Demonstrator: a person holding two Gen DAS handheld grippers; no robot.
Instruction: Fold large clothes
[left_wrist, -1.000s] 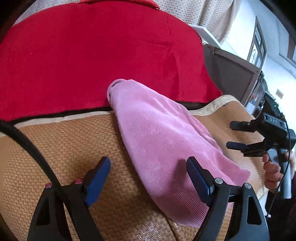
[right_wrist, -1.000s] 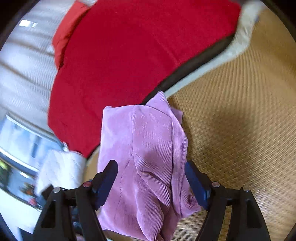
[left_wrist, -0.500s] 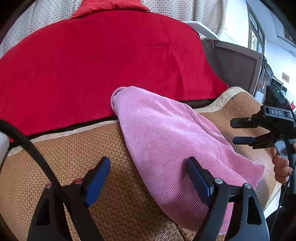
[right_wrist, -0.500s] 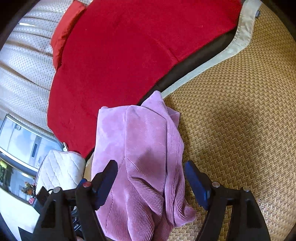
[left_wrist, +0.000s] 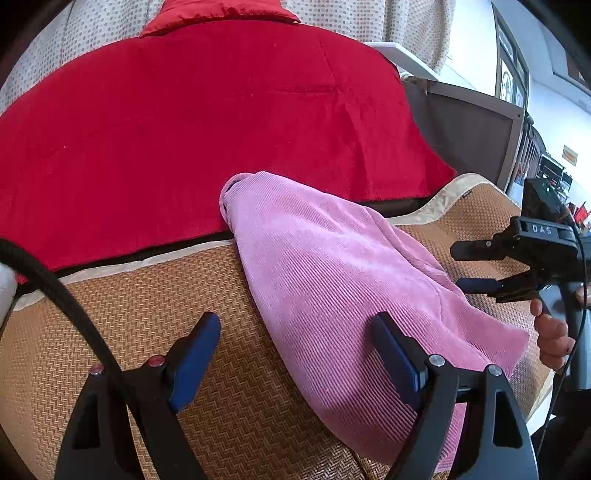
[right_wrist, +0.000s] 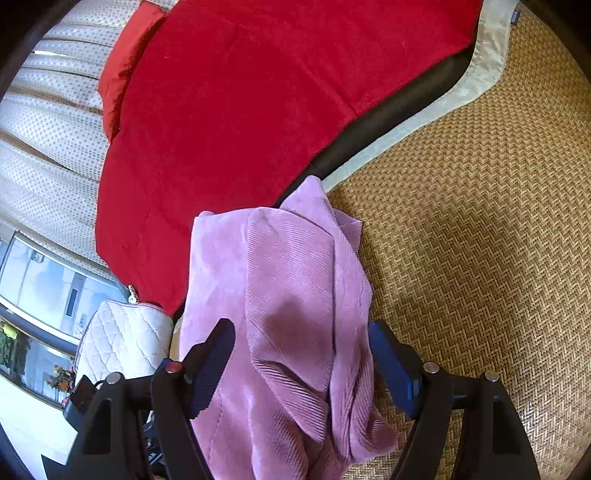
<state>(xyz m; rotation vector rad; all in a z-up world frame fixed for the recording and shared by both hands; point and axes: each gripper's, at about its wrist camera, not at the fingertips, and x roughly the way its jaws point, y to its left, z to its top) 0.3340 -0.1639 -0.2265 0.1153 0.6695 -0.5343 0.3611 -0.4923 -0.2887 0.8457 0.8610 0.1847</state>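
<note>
A pink corduroy garment (left_wrist: 332, 280) lies bunched in a long folded strip on the woven mat (left_wrist: 122, 302), its far end against the red blanket. My left gripper (left_wrist: 295, 332) hovers open over its near side, the right finger above the cloth and the left finger above bare mat. In the right wrist view the garment (right_wrist: 291, 280) runs between the fingers of my open right gripper (right_wrist: 301, 332), whose pads stand clear of it. The right gripper (left_wrist: 465, 267) also shows at the right of the left wrist view, held by a hand (left_wrist: 554, 332), beside the garment's other edge.
A red blanket (left_wrist: 184, 122) covers the far part of the bed, with a dotted curtain (right_wrist: 48, 140) behind. A white quilted bag (right_wrist: 122, 339) sits off the mat's edge. A black cable (left_wrist: 62, 295) crosses the left view. A dark board (left_wrist: 469, 129) stands at the back right.
The right gripper has sunk a little closer to the garment. The left view has tilted slightly. Both grippers stay open and the garment has not moved.
</note>
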